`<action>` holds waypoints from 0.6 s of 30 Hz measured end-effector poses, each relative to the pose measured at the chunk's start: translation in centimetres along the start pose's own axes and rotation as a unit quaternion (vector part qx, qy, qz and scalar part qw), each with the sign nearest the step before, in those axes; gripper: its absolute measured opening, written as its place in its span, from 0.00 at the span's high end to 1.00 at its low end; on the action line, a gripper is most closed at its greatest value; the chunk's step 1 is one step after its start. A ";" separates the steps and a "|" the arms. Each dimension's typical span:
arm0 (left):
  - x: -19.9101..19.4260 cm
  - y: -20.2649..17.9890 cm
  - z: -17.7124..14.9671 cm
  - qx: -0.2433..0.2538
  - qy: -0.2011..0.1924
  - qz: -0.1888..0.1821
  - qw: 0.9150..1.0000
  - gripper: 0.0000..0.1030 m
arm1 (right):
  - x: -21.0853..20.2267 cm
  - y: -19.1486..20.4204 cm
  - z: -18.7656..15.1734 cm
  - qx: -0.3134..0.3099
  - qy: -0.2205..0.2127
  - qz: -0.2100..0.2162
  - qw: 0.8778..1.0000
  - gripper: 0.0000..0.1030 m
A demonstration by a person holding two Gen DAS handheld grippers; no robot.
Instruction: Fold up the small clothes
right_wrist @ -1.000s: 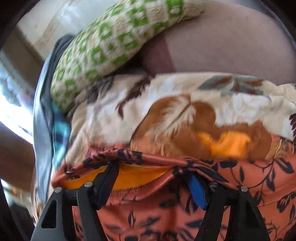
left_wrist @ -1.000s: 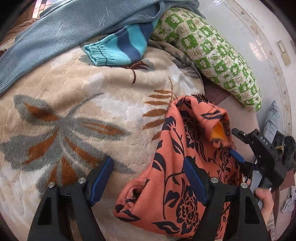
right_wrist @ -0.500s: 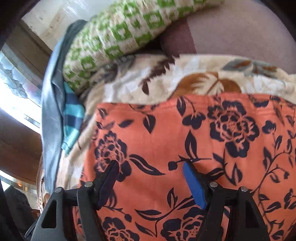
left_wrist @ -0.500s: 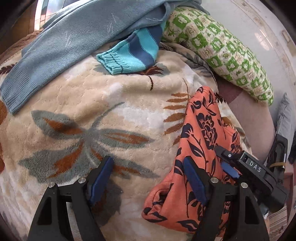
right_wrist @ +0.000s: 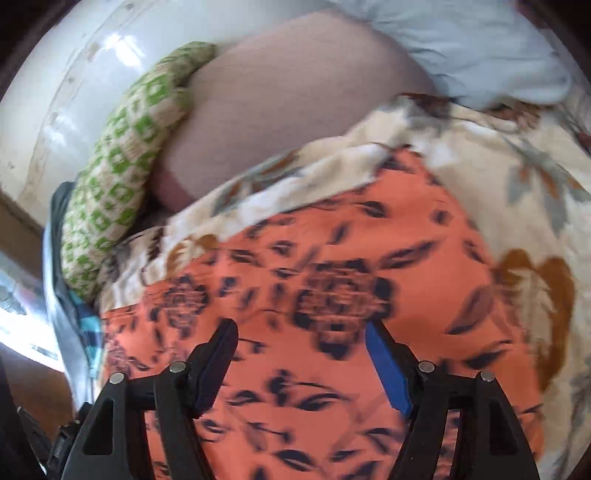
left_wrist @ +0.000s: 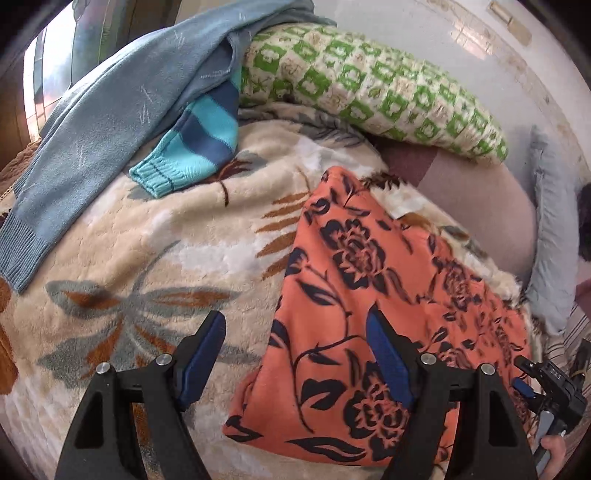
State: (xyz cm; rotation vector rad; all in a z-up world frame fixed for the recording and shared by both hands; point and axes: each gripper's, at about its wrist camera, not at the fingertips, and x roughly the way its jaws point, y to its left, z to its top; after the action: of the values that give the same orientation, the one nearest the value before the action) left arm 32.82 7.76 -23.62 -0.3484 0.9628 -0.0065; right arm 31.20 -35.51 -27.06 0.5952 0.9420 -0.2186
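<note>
Nearest, the left tool point(left_wrist: 295, 358) is seen spread wide with nothing in it, its right finger over the orange garment point(left_wrist: 373, 306); the right tool point(right_wrist: 301, 354) is likewise gaping and empty above the same cloth. The garment is laid flat on the right side of the blanket point(left_wrist: 155, 229), close to its near-right edge, so it could probably be dragged off, or the plush pile pinched along with it, if a corner is grabbed low. Farther left, a striped sleeve point(left_wrist: 195, 147) and a blue sweater point(left_wrist: 110, 122) are piled up. Beyond, a green pillow point(left_wrist: 373, 88) is propped near a white wall point(left_wrist: 424, 33).
</note>
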 end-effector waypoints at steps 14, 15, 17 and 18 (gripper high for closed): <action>-1.0 3.0 0.4 -0.043 -0.016 0.038 0.998 0.21 | -3.7 5.4 -7.4 -0.135 0.006 0.092 0.987 0.65; -1.2 2.8 0.3 -0.037 -0.017 0.042 0.998 0.21 | -2.6 6.2 -8.4 -0.141 0.031 0.109 0.984 0.65; -1.0 2.7 0.1 -0.023 -0.010 0.059 0.998 0.21 | -0.8 6.9 -10.4 -0.157 0.060 0.110 0.980 0.63; -0.7 2.7 0.0 -0.017 0.000 0.073 0.997 0.21 | -1.1 7.1 -11.0 -0.177 0.041 0.105 0.978 0.63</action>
State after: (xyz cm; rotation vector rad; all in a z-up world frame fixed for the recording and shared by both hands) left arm 32.00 10.42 -23.91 -0.3081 0.9865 0.1432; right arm 25.97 -23.58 -28.32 0.3721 0.9613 0.1622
